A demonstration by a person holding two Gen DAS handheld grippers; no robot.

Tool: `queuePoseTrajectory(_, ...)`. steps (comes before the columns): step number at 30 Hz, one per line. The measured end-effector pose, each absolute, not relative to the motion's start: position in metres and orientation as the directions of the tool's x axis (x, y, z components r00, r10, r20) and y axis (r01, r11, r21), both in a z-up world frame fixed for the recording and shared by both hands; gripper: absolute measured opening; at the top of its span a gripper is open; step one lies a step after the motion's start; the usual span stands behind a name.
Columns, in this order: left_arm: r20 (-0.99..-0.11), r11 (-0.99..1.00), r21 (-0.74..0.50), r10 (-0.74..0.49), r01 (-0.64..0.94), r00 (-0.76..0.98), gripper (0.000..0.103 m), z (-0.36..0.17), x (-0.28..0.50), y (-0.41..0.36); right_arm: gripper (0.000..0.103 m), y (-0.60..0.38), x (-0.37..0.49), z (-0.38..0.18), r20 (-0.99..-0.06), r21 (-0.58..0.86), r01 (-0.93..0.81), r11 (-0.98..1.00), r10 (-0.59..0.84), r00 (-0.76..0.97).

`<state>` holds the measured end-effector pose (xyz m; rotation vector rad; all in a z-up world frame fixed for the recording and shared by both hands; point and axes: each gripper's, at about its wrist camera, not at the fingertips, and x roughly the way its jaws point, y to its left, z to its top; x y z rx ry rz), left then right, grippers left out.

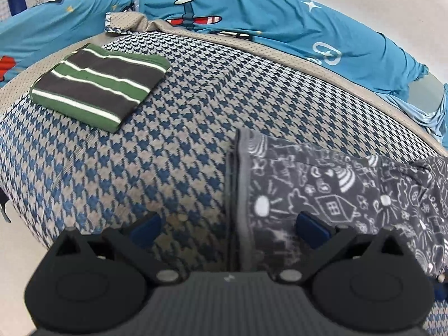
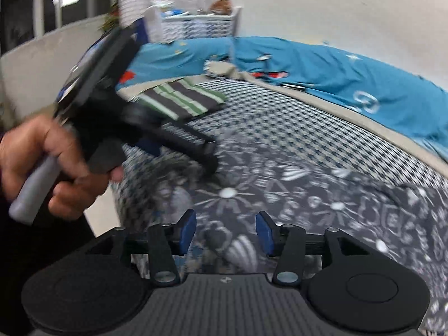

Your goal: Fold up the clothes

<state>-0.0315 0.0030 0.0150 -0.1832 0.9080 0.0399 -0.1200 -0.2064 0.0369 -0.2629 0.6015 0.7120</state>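
Left gripper (image 1: 228,228) jaws wide apart over the left hem of the grey doodle-print garment (image 1: 336,196); right gripper (image 2: 226,231) jaws parted above it, nothing gripped. Garment lies at the houndstooth cushion's (image 1: 182,145) near edge; folded green-striped shirt (image 1: 98,84) at far left corner.

My left view is bright, evenly lit and mostly sharp; only the grey printed cloth (image 1: 336,196) softens near my gripper (image 1: 228,231). Fisheye bending curves the checked cushion (image 1: 182,140) into a dome. My right view is smeared by motion blur, worst on my left hand (image 2: 47,165) and the cloth beside it. Shadows are soft, without glare.
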Motion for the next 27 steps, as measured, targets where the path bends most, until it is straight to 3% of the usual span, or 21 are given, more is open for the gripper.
queuePoseTrajectory(27, -0.831, 0.962, -0.221, -0.100, -0.159, 0.547, 0.103, -0.001, -0.018, 0.027, 0.051, -0.135, -0.134, 0.004, -0.589, -0.307, -0.755, 0.579, 0.508, 0.629)
